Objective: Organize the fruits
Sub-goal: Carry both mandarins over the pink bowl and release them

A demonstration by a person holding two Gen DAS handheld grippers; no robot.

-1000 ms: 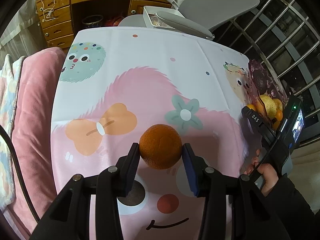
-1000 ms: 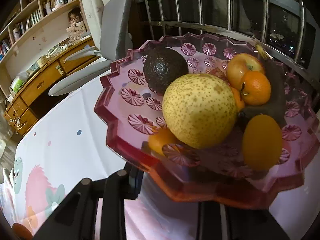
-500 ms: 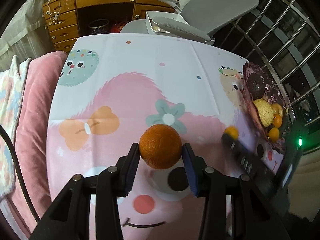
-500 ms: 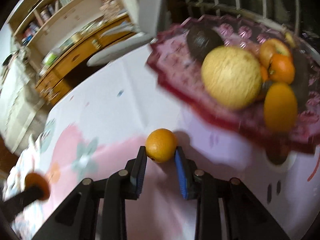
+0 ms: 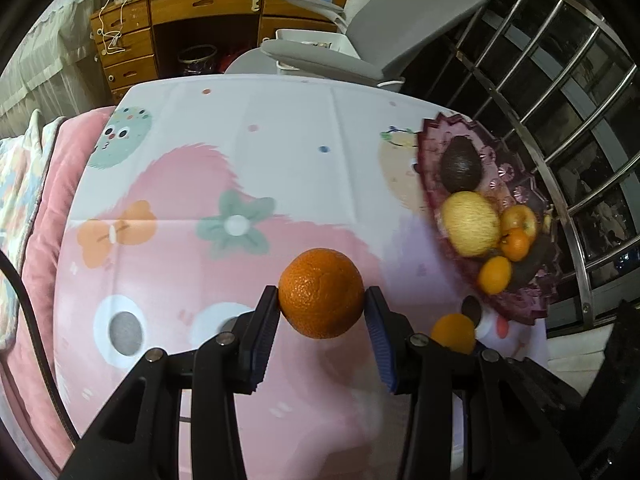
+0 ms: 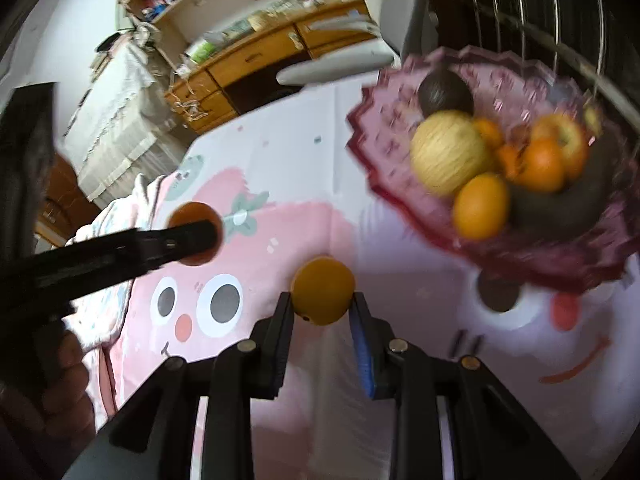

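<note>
— Left hand-held gripper (image 5: 321,312): status?
— Pinching a large orange (image 5: 321,293) between both pads, above the cartoon-print counter (image 5: 240,140).
— Right hand-held gripper (image 6: 322,312)?
— Clamped on a small smooth orange fruit (image 6: 322,297), also off the cloth. Purple fruit bowl (image 5: 532,280) sits at the counter's right edge, loaded.

two held oranges (image 5: 321,293), one bowl (image 5: 516,304)

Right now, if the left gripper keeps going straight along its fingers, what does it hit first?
Probably the tablecloth: the left gripper, shut on an orange, points down at its pink print. The fruit bowl sits off to the side.
</note>
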